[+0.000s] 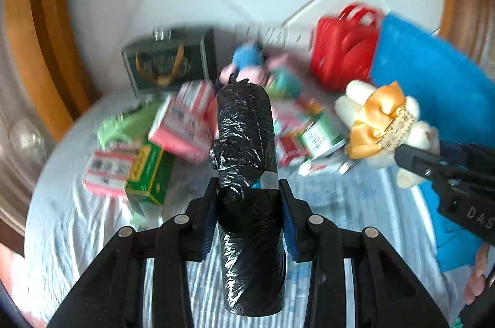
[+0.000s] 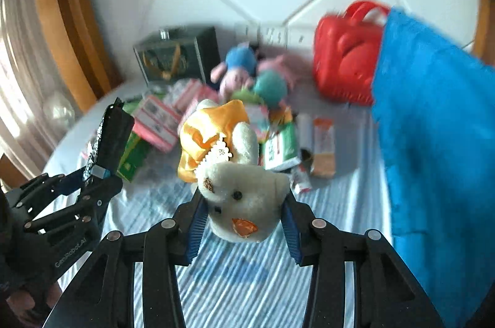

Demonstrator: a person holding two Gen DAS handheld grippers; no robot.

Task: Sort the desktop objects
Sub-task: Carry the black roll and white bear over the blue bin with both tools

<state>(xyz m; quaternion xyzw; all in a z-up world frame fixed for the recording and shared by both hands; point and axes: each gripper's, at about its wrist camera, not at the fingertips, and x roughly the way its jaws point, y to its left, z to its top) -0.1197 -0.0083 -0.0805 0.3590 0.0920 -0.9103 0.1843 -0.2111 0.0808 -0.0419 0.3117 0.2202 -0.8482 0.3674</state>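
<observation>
My left gripper (image 1: pixel 247 189) is shut on a black roll of bin bags (image 1: pixel 244 148) and holds it above the striped cloth; it also shows in the right wrist view (image 2: pixel 111 136). My right gripper (image 2: pixel 243 204) is shut on a white plush bear with an orange bow (image 2: pixel 235 173), held by its head; it also shows in the left wrist view (image 1: pixel 383 124). Pink cartons (image 1: pixel 182 124), a green box (image 1: pixel 148 170) and green-labelled packets (image 1: pixel 318 136) lie in a heap beyond.
A red plastic basket (image 1: pixel 343 49) and a blue bag (image 1: pixel 433 87) stand at the right. A dark green box (image 1: pixel 167 62) stands at the back left. Pink and blue plush toys (image 2: pixel 244 71) lie at the back. A wooden frame (image 1: pixel 46 49) and white tiled wall lie behind.
</observation>
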